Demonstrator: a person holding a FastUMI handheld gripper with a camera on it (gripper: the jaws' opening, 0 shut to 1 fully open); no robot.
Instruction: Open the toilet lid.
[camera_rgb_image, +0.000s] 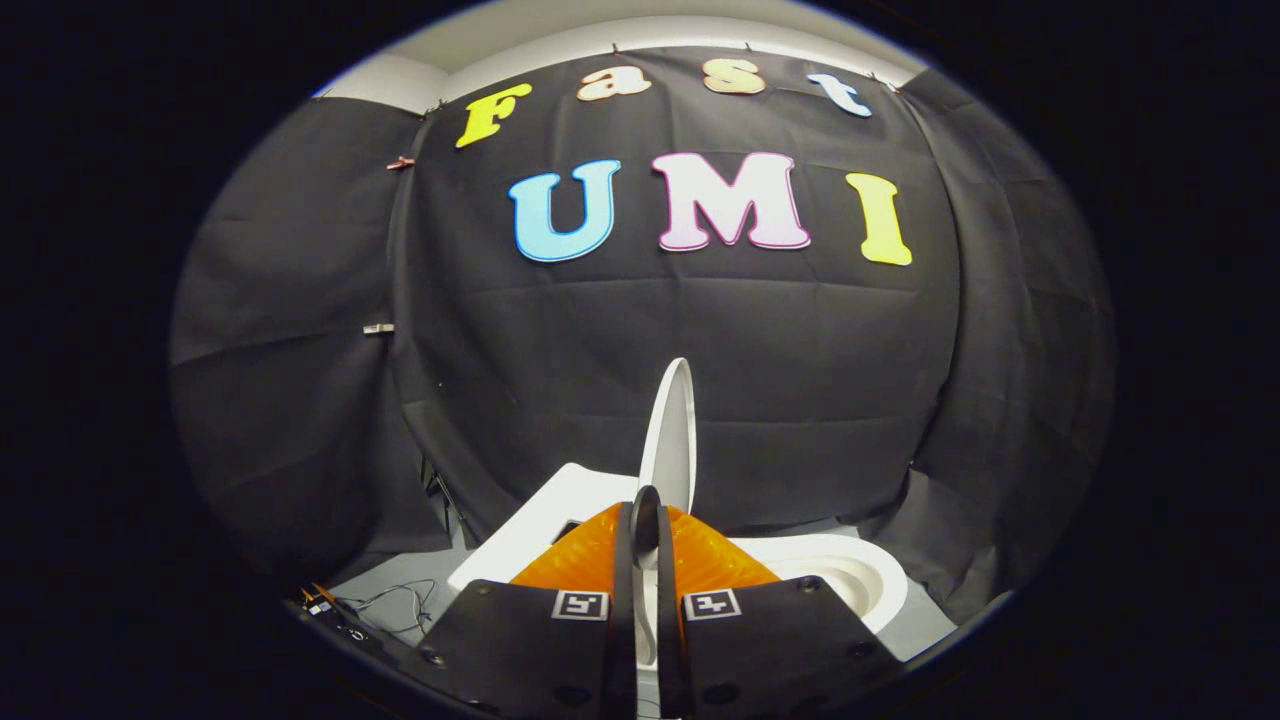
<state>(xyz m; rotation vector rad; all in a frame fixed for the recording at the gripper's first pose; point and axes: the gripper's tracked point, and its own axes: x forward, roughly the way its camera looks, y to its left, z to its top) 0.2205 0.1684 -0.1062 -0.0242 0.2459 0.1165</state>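
The white toilet lid (672, 440) stands raised almost upright and shows edge-on, rising straight ahead above the fingers. My gripper (646, 508) is shut on the lid's lower edge, and a strip of white lid shows in the narrow slot between the two fingers. To the right of the fingers lies the white toilet bowl (850, 578), its rim and hollow uncovered. A flat white part of the toilet body (545, 525) extends to the left of the lid's base.
Black cloth walls (820, 400) hang close behind and on both sides of the toilet. Loose cables (395, 600) and a small device lie on the grey floor to the left of the toilet.
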